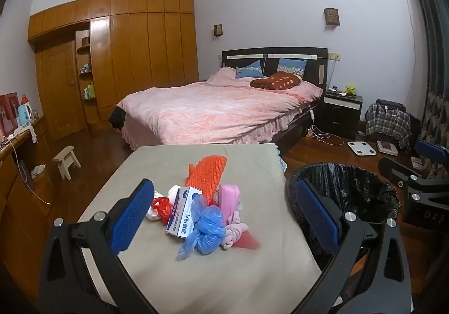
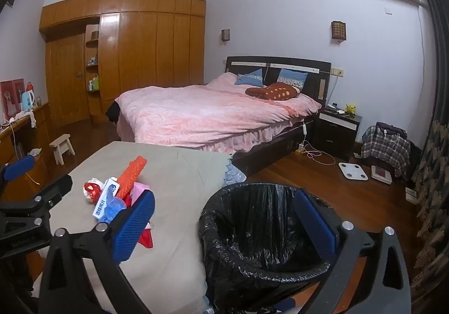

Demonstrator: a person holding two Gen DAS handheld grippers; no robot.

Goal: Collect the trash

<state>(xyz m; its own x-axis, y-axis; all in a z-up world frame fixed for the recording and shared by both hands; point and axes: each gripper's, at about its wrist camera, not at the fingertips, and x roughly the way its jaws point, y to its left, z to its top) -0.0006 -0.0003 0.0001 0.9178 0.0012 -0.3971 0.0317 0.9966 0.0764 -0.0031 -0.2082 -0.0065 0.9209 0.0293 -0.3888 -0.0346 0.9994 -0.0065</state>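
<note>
Bedroom table (image 1: 140,272) holds light, soft trash (image 1: 202,210): pinch crumpled blue bag (image 1: 207,227) at its bulk. Left gripper (image 1: 224,213) and right gripper (image 2: 227,221) spread, empty.

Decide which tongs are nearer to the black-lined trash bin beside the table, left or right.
Right. The right tongs hang open directly over the trash bin. The left tongs hang open over the trash pile on the table, with the bin off to their right.
</note>
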